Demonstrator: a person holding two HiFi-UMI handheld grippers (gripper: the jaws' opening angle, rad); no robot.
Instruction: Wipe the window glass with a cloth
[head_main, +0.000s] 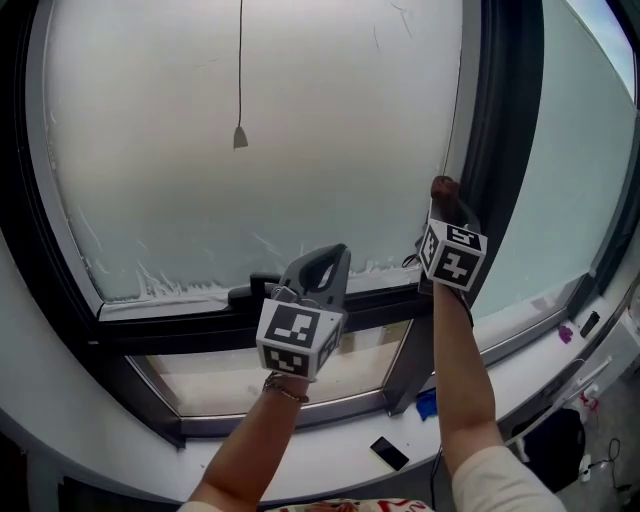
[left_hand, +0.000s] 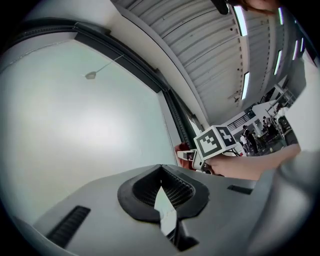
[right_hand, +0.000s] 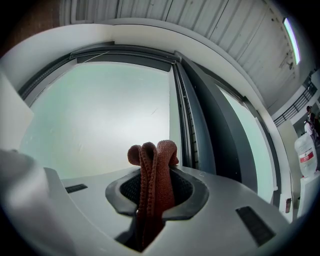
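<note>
Looks like the very start of the wiping step. The right gripper (right_hand: 152, 186) is clamped on the cloth (right_hand: 152, 160), a rust-brown knit folded into a few layers, with its bunched end poking out just past the jaw tips. In the head view the right gripper (head_main: 445, 207) is held up against the lower right corner of the big pane, cloth (head_main: 443, 186) at the front, with the dark frame upright (head_main: 505, 150) just off its right side. The window glass (head_main: 330, 120) is straight ahead of it and spreads up and left. I honestly can't tell if the cloth is touching the pane or just short of it.

The left gripper (head_main: 318, 272) sits lower and to the left of the right one. In its own view, the left gripper (left_hand: 162, 200) has its jaws pretty much together, only a thin pale sliver between them, and I can't make out anything held there. So it's just along for the ride.

My guess for the next move: press the cloth end flat on the glass and sweep left, away from the frame, keeping the clamp tight so the folds don't slip out. One thing to mind is the pull cord (head_main: 240, 135) hanging up and to the left of both grippers.
</note>
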